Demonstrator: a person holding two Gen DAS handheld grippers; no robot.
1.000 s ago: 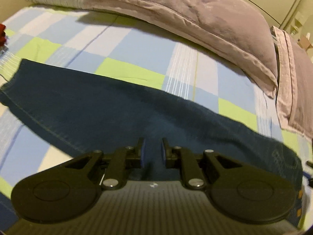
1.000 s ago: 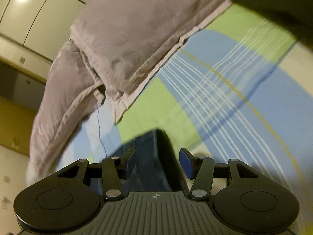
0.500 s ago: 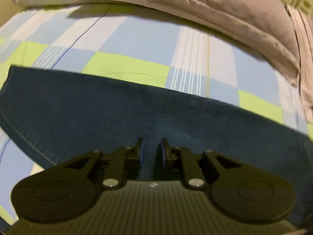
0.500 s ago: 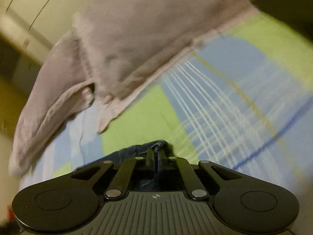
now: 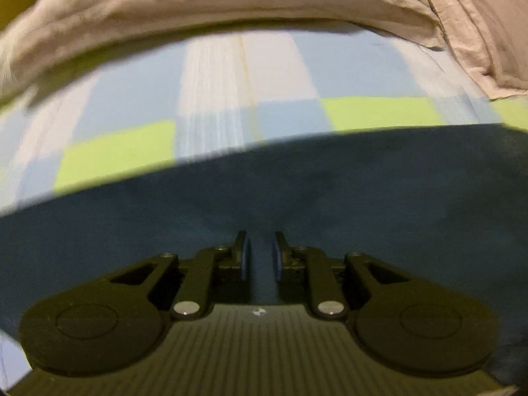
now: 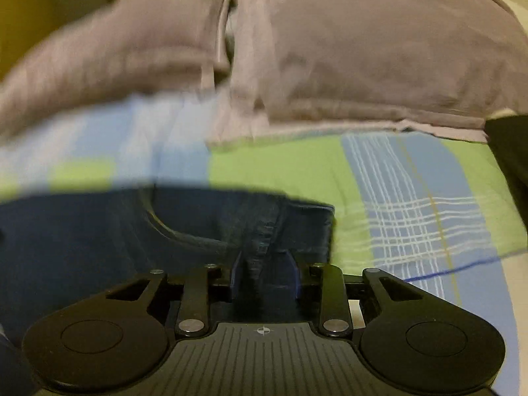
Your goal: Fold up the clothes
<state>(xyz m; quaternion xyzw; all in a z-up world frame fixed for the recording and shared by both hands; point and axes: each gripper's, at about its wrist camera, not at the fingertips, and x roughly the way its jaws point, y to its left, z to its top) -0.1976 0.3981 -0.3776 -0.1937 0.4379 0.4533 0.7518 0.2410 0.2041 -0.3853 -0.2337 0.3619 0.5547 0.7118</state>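
Left wrist view: dark blue jeans (image 5: 297, 184) are spread across a checked blue, green and white bedsheet (image 5: 211, 99), below grey pillows (image 5: 231, 3); the left gripper (image 5: 260, 252) is held narrow and opening, denim between its jaws, contact unclear; in the right wrist view, the right gripper (image 6: 264, 270) is seen opening, a jeans fold between its jaws untouched.

The jeans (image 5: 297, 191) were dark blue denim, matt, with stitched seams showing in the right wrist view. The sheet (image 5: 214, 99) was smooth checked cotton-like cloth. The pillows (image 6: 363, 59) wore soft, wrinkled, matt greyish cloth. Both grippers (image 5: 260, 257) (image 6: 264, 277) looked matt black plastic with shiny metal rivets.
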